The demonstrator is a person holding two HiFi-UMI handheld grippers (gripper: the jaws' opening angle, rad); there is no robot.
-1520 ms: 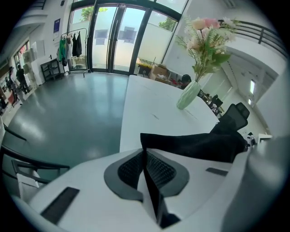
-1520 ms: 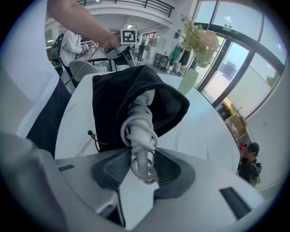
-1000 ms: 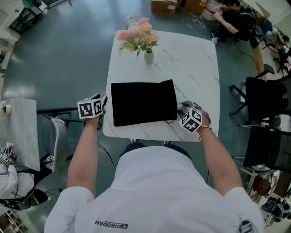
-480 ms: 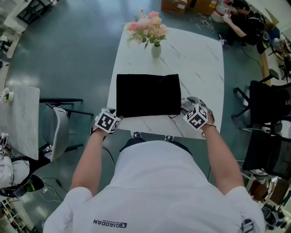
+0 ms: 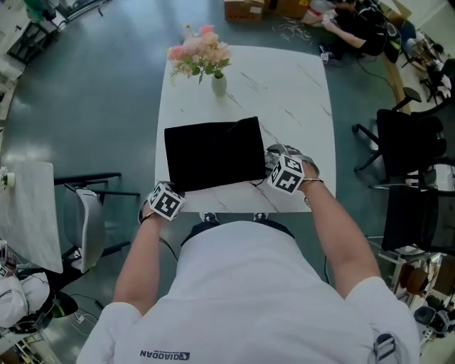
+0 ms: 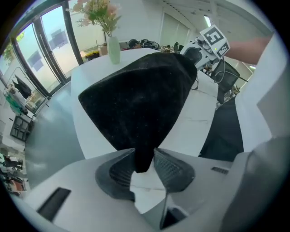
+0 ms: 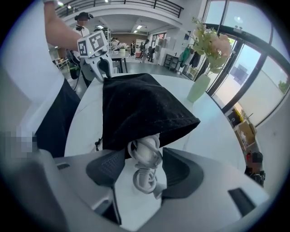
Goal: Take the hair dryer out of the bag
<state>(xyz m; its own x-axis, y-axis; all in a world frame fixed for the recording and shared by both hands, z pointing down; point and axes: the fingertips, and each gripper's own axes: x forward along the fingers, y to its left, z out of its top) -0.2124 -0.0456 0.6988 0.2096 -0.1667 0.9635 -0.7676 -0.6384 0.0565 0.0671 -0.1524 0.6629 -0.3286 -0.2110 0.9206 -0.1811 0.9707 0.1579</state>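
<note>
A black cloth bag [image 5: 213, 153] lies flat on the white marble table [image 5: 298, 92]. At the bag's near left corner is my left gripper [image 5: 165, 201]. In the left gripper view that corner [image 6: 144, 158] pokes between the pads, and the jaws of the left gripper [image 6: 144, 150] are closing around it. My right gripper [image 5: 286, 173] is at the bag's right end, at its mouth. A white coiled cord [image 7: 146, 174] of the hair dryer sticks out of the bag [image 7: 140, 108] there, and the right gripper [image 7: 144, 152] stands open around it. The dryer's body is hidden inside the bag.
A vase of pink flowers [image 5: 202, 57] stands at the table's far left. Black office chairs [image 5: 405, 149] are to the right, and a grey chair [image 5: 89, 213] stands to the left of the table. A person [image 5: 352, 21] sits on the floor beyond the far right corner.
My left gripper has come in from beside the table's left edge to the bag's near left corner and turned downward. The right gripper has stayed at the bag's right end.
</note>
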